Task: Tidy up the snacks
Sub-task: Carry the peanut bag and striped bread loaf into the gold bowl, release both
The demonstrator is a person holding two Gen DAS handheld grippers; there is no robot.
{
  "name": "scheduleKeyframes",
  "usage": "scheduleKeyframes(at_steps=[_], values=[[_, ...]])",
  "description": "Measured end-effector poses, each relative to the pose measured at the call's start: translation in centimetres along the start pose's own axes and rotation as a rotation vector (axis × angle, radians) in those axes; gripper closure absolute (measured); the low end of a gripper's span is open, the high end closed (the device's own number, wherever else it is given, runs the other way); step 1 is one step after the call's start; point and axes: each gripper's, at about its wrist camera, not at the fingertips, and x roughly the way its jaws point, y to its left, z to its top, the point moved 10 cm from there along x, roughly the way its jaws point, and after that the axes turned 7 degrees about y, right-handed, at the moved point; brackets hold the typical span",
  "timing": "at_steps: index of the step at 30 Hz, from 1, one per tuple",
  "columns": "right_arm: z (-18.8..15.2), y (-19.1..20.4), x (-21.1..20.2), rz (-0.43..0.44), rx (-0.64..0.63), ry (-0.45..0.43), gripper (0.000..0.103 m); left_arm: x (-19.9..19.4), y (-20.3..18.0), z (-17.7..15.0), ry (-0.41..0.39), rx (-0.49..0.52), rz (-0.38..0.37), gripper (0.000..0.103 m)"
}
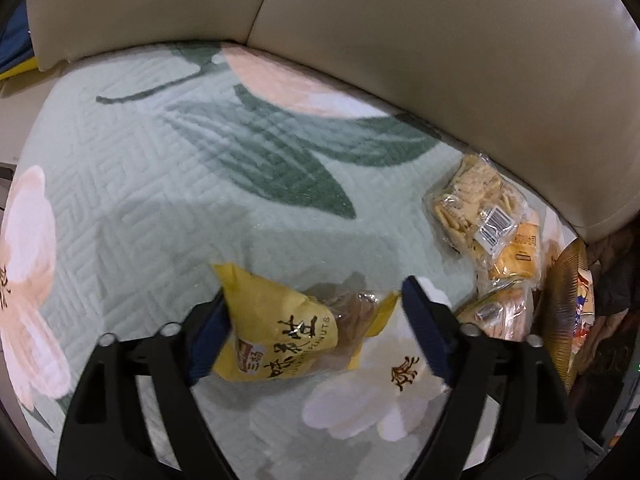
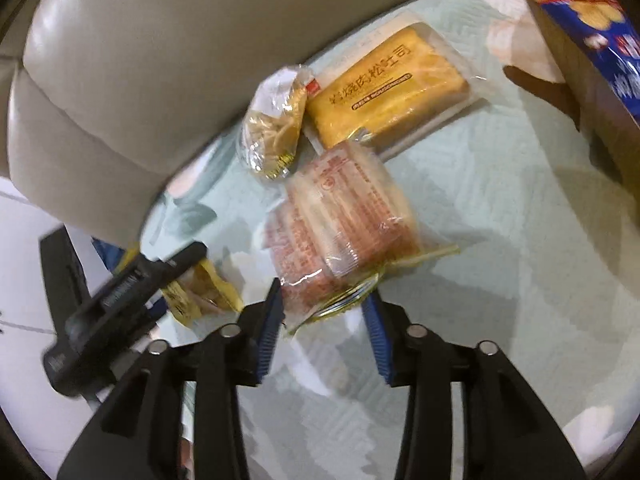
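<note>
My left gripper (image 1: pixel 312 312) is open, its jaws on either side of a yellow peanut bag (image 1: pixel 280 336) lying on the floral quilt (image 1: pixel 160 184); the left finger touches the bag. My right gripper (image 2: pixel 324 312) is open around the near end of a clear packet with red print (image 2: pixel 340 224). Beyond it lie a yellow toast packet (image 2: pixel 384 84) and a clear cracker bag (image 2: pixel 272 132). The left gripper and the peanut bag (image 2: pixel 204 292) show at left in the right wrist view. The cracker bag (image 1: pixel 476 204) also shows in the left wrist view.
A beige sofa back (image 1: pixel 440 48) borders the quilt at the rear. A blue and gold snack box (image 2: pixel 592 40) stands at the right; it also shows in the left wrist view (image 1: pixel 572 312).
</note>
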Motion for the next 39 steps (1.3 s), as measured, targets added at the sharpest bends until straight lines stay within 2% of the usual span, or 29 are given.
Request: scheduleKeyframes(at_steps=[1,2,5,6,8,10,11,12,14,15,16,17,19,23,27,35,39], values=[[-0.4,-0.1,0.0,-0.005,-0.006,0.01,0.032,0.1,0.0,0.2,0.006,0.001,0.009,0.014],[-0.5,-0.1,0.0,-0.017,-0.016,0.013,0.029,0.2,0.3,0.1,0.023,0.007,0.027,0.013],[-0.6,-0.6,-1.3,-0.129,-0.105,0.01,0.021,1.1,0.4,-0.1,0.061,0.022,0.038,0.007],[-0.2,-0.3,-1.5,-0.163,-0.137,-0.002,0.014,1.2,0.4,-0.2,0.061,0.032,0.05,0.006],[0.4,-0.3,-2.2,-0.252,-0.213,-0.021,0.01,1.6,0.0,-0.4,0.067,0.077,0.094,0.003],[1.0,-0.3,-2.2,-0.315,-0.284,-0.022,0.005,2.6,-1.0,-0.9,0.08,0.169,0.197,0.003],[1.2,-0.1,-1.9,-0.319,-0.32,-0.018,0.005,3.1,-1.4,-1.1,0.081,0.203,0.241,0.003],[1.5,0.5,-1.2,-0.312,-0.345,-0.013,0.005,3.7,-1.6,-1.4,0.08,0.259,0.322,0.003],[2.3,-0.2,0.0,-0.31,-0.447,0.006,0.005,3.9,-1.9,-1.4,0.04,0.304,0.382,0.003],[2.7,-0.7,2.0,-0.366,-0.488,0.045,0.005,3.9,-2.0,-1.4,0.028,0.317,0.394,0.003],[2.5,-2.0,3.4,-0.424,-0.515,0.109,0.005,3.9,-1.9,-1.4,0.032,0.313,0.386,0.003],[2.4,-2.7,4.1,-0.42,-0.544,0.13,0.005,3.9,-1.7,-1.3,0.04,0.294,0.362,0.003],[2.5,-2.7,3.3,-0.353,-0.545,0.085,0.005,4.0,-1.6,-1.2,0.042,0.278,0.343,0.003],[2.5,-3.0,3.2,-0.391,-0.558,0.037,0.005,3.9,-1.9,-1.1,0.023,0.288,0.376,0.003],[2.3,-3.1,3.1,-0.369,-0.563,-0.027,0.005,3.7,-1.4,-1.1,0.023,0.282,0.375,0.003],[3.0,-3.6,3.1,-0.381,-0.558,-0.023,0.005,3.9,-2.0,-1.7,0.013,0.278,0.387,0.003],[2.2,-3.6,3.0,-0.383,-0.559,-0.02,0.005,3.9,-2.0,-1.5,0.012,0.279,0.387,0.003]])
